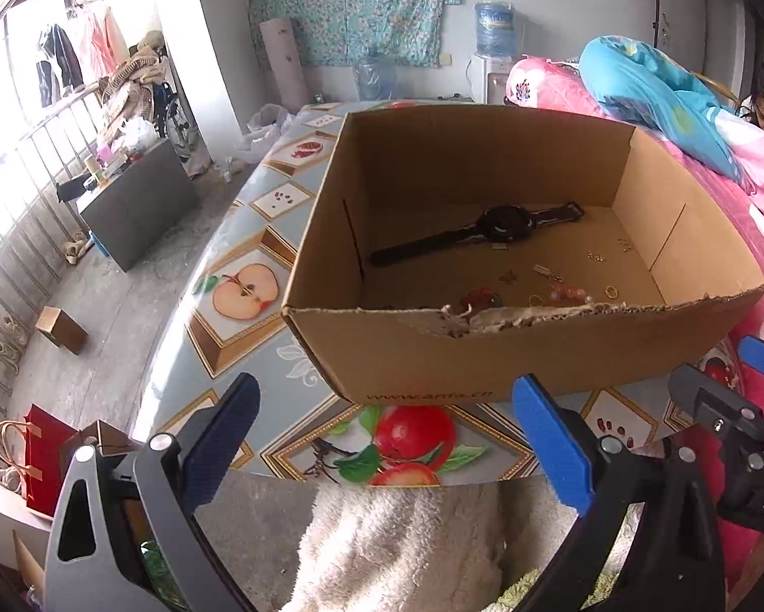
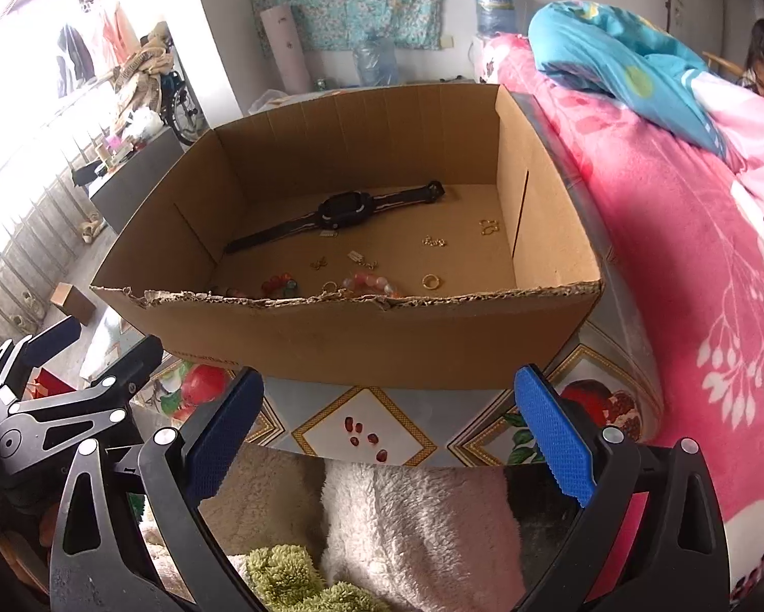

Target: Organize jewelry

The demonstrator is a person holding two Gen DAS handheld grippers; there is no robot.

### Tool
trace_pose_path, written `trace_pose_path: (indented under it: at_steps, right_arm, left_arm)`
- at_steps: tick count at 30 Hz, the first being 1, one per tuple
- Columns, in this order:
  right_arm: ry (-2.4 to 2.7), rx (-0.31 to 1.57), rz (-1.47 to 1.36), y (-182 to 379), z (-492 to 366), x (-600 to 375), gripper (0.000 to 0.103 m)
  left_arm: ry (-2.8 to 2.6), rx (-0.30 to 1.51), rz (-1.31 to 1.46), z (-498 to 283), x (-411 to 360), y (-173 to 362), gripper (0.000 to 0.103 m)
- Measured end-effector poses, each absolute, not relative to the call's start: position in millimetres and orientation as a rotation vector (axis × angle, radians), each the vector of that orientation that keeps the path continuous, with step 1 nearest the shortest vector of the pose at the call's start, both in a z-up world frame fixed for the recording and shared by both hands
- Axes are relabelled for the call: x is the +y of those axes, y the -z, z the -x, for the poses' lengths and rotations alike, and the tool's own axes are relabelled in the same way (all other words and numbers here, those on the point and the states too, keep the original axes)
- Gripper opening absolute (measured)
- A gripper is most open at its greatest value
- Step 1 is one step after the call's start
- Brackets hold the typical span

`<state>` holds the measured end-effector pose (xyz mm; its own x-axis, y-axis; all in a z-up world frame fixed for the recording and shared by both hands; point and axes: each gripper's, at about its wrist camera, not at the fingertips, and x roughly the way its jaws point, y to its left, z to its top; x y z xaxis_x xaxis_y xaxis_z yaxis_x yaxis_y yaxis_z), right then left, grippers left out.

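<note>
**Both tongs released in front of the jewelry box**

A cardboard box point(image 1: 484, 357) with a torn near rim fills the centre of both views, standing on a table point(image 1: 259, 224) covered in a fruit-patterned cloth. On the box floor lies a black watch point(image 2: 338, 214), stretched diagonally toward the upper middle. Below it, closer to the torn rim, small pieces are scattered: a gold ring point(image 2: 431, 281), a pink bead bracelet point(image 2: 369, 283), a red bead cluster point(image 2: 275, 285) and several tiny gold pieces point(image 2: 433, 241).

The left gripper point(image 1: 387, 438) sits at the bottom of its frame, its blue pads spread wide with nothing between them, short of the box's near wall. The right gripper point(image 2: 389, 433) is likewise released and empty at the bottom of its own frame. Each tool shows at the edge of the other's view. A pink floral blanket point(image 2: 688, 255) fills the right side, and fluffy fabric point(image 2: 417, 525) lies under the grippers.
</note>
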<state>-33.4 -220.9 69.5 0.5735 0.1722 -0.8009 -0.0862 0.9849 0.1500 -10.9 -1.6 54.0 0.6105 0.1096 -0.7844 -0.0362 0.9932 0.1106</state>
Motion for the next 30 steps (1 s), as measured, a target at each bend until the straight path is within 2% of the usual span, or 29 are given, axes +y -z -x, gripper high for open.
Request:
trace_pose_path:
  at_steps: [7,30]
  right_arm:
    - [-0.118,0.974,-0.067,-64.1,29.9,-218.6,0.095]
    - [-0.111,1.013,-0.052,-63.3,17.3,-218.1,0.095]
  left_arm:
    - [-0.048,1.001,-0.017,5.4,-2.7,-44.7,0.097]
    - [-0.066,1.032,-0.013,-6.1,-0.2,-43.4,0.097]
